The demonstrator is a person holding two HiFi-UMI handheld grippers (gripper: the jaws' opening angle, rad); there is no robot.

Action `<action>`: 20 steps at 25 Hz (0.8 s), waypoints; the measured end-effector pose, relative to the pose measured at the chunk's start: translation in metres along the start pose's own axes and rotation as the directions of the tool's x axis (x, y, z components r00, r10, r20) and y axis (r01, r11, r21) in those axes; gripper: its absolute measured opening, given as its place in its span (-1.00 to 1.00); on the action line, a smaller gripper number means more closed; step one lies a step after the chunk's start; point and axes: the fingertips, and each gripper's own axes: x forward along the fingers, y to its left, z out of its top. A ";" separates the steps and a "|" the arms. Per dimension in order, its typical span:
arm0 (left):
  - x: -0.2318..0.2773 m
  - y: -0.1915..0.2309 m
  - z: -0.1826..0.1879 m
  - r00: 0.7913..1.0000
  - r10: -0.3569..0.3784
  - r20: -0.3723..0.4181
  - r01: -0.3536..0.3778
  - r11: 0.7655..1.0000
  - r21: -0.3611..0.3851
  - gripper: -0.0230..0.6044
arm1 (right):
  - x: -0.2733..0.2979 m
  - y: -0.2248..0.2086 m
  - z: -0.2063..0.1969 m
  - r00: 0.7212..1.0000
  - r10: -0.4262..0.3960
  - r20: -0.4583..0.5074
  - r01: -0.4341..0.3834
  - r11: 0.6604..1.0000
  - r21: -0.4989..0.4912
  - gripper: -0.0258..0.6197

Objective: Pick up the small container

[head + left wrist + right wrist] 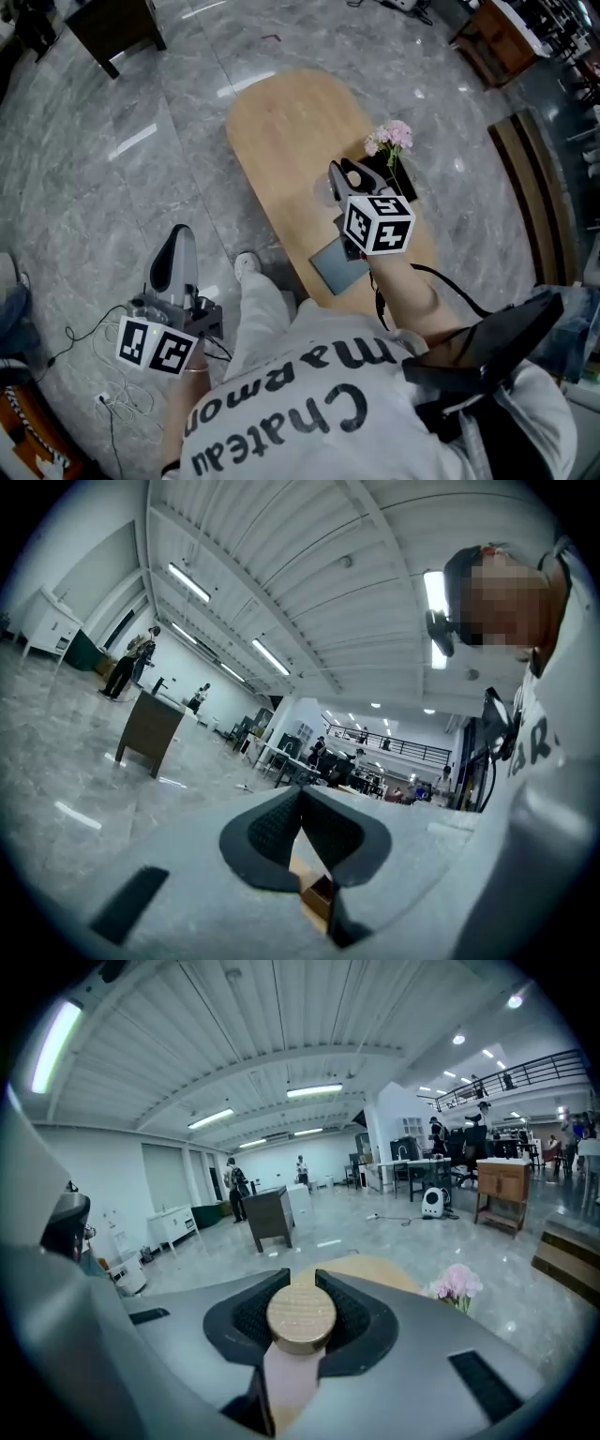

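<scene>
One small container [284, 1382], pale pink with a round light-wood lid [301, 1316].

Oval wooden table [291, 131] on a grey marble floor [112, 141].
Pink flowers [392, 138] stand at its right edge; a flat grey slab [334, 266] lies by the near edge.

left claw [300, 797]: jaws were pressed together with nothing between them; it was held low at the person's left side, pointing ahead.
right claw [301, 1281]: jaws stood slightly apart, clamped on the small container [302, 1319], one pad against each side below its round lid.
left forearm [190, 401]: was bent down beside the body.
right forearm [405, 291]: was bare and stretched forward from the torso.
</scene>
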 end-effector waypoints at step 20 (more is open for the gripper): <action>-0.053 -0.099 0.034 0.990 -0.090 0.112 0.080 0.992 0.095 -0.88 | -0.170 0.064 0.145 0.907 0.223 0.358 -0.201 0.975 -0.098 -0.65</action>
